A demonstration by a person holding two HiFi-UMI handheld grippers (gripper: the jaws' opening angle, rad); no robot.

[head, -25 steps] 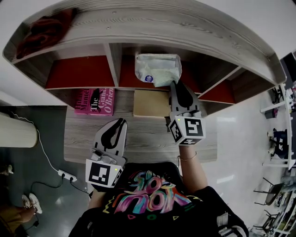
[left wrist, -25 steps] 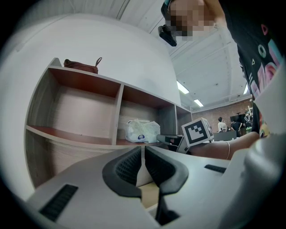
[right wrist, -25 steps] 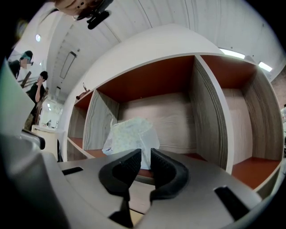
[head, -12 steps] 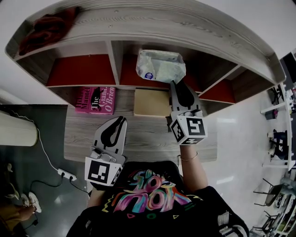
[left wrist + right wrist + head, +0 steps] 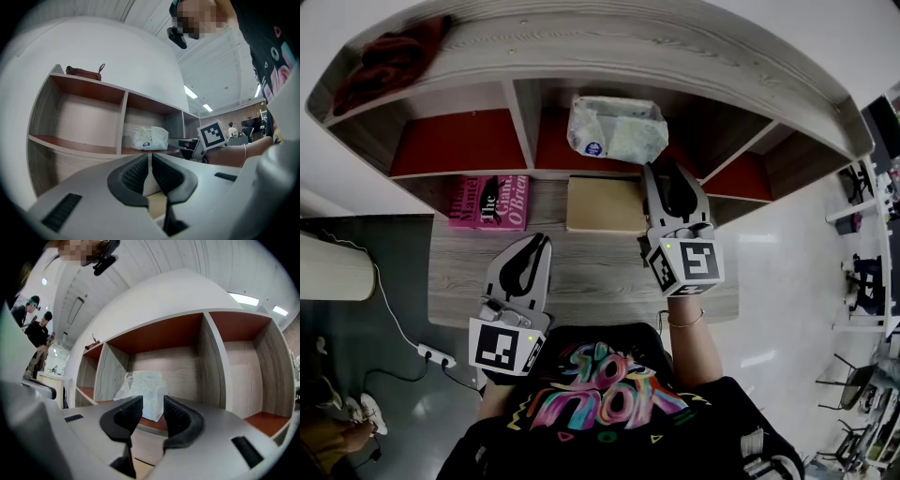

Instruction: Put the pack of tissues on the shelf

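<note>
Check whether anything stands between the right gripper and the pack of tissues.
Nothing visible does. The pack of tissues sits in the middle compartment of the shelf, and the right gripper, whose jaws have just been opening, faces it with empty, parted jaws and open space between.

Head view looks steeply down from above the person onto the table (image 5: pixel 600 272) and far shelf (image 5: pixel 675 56); left gripper view sits low at near left, right gripper view closer at right, both facing level into the shelf, all sharing the middle compartment with the pack of tissues (image 5: pixel 617 131).
</note>
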